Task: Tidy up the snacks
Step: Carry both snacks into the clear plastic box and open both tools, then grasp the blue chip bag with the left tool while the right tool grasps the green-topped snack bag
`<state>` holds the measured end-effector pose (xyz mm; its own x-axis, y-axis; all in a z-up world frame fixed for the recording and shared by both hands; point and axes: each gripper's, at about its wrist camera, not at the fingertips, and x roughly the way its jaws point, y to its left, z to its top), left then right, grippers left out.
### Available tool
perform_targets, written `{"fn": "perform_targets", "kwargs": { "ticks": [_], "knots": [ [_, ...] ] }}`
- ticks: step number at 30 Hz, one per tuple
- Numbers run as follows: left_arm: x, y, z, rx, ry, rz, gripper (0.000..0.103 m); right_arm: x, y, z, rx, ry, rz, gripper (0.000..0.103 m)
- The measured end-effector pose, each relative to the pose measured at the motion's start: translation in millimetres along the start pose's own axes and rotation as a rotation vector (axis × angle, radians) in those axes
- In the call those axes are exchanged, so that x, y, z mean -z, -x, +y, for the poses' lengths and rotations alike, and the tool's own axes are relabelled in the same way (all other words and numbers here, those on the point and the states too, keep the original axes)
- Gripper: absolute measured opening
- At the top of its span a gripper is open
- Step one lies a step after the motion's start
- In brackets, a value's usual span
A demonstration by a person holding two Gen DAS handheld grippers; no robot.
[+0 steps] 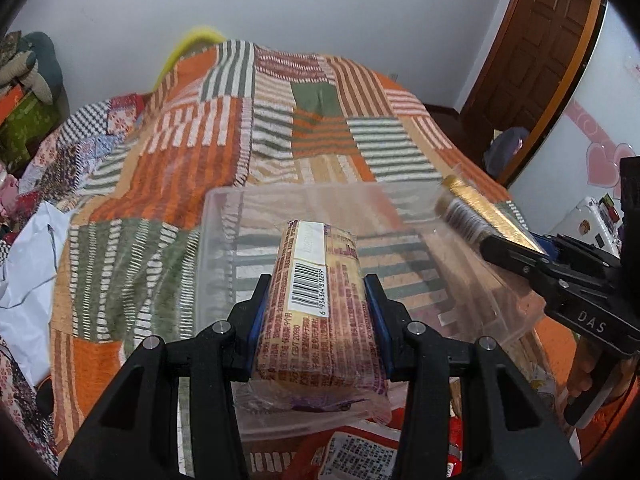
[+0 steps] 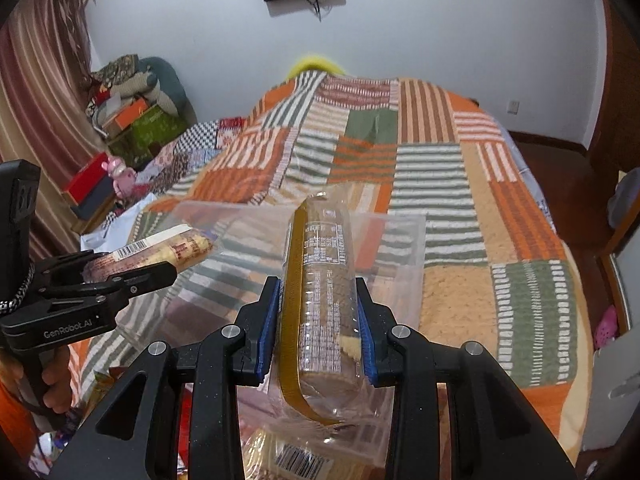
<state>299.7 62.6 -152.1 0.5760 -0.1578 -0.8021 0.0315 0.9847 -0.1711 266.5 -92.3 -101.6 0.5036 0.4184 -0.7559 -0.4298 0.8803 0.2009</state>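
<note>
Snacks pinched in both my tongs, barcoded packet (image 1: 316,304) left, clear-wrapped roll (image 2: 320,300) right, may collide over the clear bin (image 1: 224,216).

A yellowish barcode-labelled snack pack (image 1: 320,304) is held lengthwise above the clear plastic bin (image 1: 224,240) on the patchwork bedspread; a clear-wrapped biscuit roll with a gold strip (image 2: 320,300) is poised over the bin's right edge, tilted downward
</note>
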Motion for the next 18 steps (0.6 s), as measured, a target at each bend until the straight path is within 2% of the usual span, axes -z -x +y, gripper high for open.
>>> {"fn": "perform_targets", "kwargs": {
  "ticks": [5, 10, 13, 18],
  "knots": [
    [0.7, -11.6, 0.9, 0.001, -0.005, 0.037, 0.044, 1.7, -13.4, -4.4, 0.013, 0.007, 0.042, 0.032],
    [-0.8, -9.3, -0.9, -0.014, -0.024, 0.025, 0.044, 4.8, -17.2, -0.4, 0.027, 0.043, 0.071, 0.032],
    [-1.8, -5.6, -0.6, -0.009, -0.023, 0.022, 0.044, 3.3, -15.8, 2.2, 0.046, 0.059, 0.064, 0.034],
    [0.0, 9.0, -0.9, -0.008, -0.025, 0.003, 0.045, -1.9, -2.1, -1.3, 0.026, 0.036, 0.039, 0.034]
  ]
}}
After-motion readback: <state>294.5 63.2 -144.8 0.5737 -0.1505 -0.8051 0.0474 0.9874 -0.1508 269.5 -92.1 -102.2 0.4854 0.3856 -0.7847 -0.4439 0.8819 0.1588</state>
